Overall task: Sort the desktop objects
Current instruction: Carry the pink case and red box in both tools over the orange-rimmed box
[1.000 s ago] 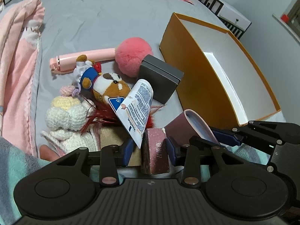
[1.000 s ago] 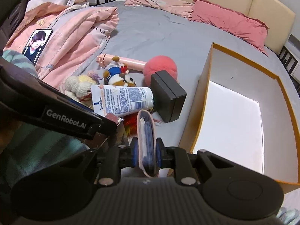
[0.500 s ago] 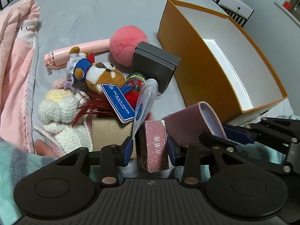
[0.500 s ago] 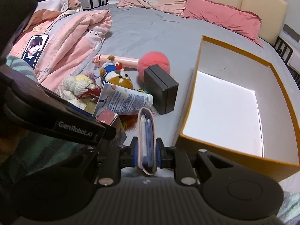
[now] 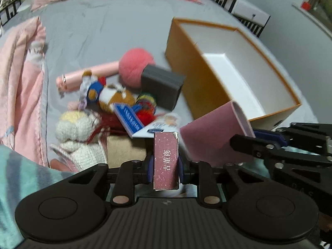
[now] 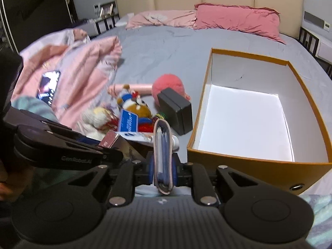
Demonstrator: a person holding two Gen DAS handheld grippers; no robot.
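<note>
- Two grippers, two loads: our left gripper (image 5: 165, 164) pinches a small maroon glitter carton (image 5: 166, 160) across its narrow sides; the thin card looks light and stiff but would likely dent under a hard squeeze, and its foil face may be slick.
- Beside it, our right gripper (image 6: 163, 171) is pressed onto a pink card wallet (image 6: 163, 155) held edge-on; we judge it soft and light, its inserts liable to slide out if tipped.
- Just beyond, a white tube (image 5: 159, 127) lies flat against a tan box (image 5: 124, 150), with a crocheted doll (image 5: 79, 137) to the left, squashy and easy to grip anywhere.
- Farther on, a plush bear with blue tag (image 6: 134, 109), a dark grey box (image 6: 176, 111) and a pink pompom (image 5: 136, 67) crowd together on the grey bedsheet (image 6: 166, 47).
- To the right stands the open orange box (image 6: 311, 95), rigid-walled, nothing visible inside, the likely destination.
</note>
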